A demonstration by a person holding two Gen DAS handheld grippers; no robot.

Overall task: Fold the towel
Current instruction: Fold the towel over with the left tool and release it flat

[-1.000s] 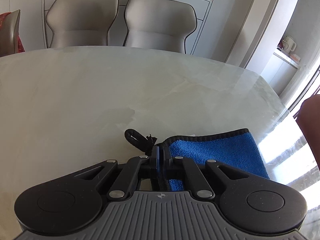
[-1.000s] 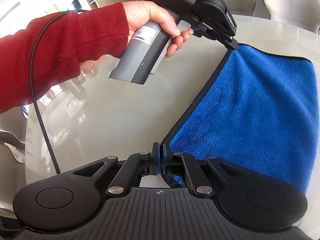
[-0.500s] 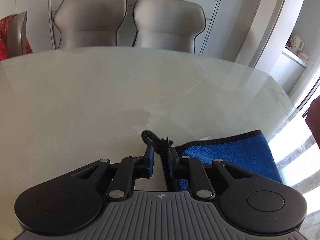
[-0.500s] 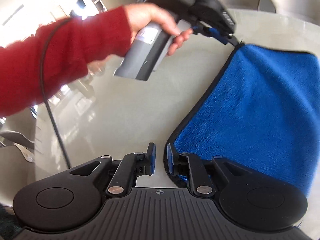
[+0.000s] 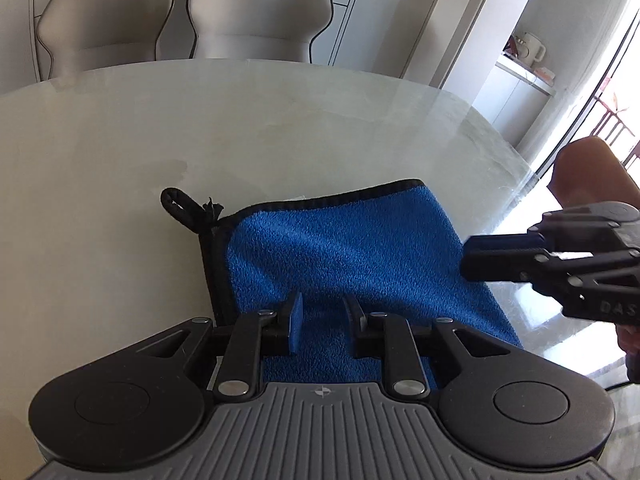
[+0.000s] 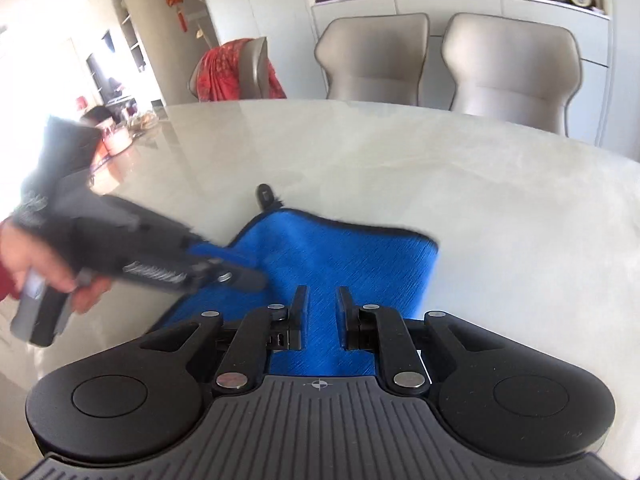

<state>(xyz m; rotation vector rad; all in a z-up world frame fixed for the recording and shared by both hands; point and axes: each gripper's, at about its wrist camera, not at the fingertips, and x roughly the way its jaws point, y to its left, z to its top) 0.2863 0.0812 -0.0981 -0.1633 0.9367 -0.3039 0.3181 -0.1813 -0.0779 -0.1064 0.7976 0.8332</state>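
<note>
A blue towel [image 5: 344, 248] with black trim lies folded flat on the pale marble table [image 5: 200, 128]; its black hanging loop [image 5: 178, 204] sticks out at the far left corner. My left gripper [image 5: 323, 312] is open and empty just above the towel's near part. My right gripper [image 6: 322, 304] is open and empty above the towel [image 6: 344, 256] too. In the left wrist view the right gripper [image 5: 468, 256] reaches in from the right over the towel's right edge. In the right wrist view the left gripper [image 6: 248, 276], blurred, reaches in from the left.
Two grey chairs [image 5: 180, 12] stand behind the far table edge. A chair with a red cloth [image 6: 236, 72] stands at the far left. Small items [image 6: 116, 136] sit on the table's far left. A window side lies to the right [image 5: 600, 120].
Both grippers opened and let go of the towel's edge. The towel now lies flat on the table. Both grippers pulled back, rose and turned over the towel.
</note>
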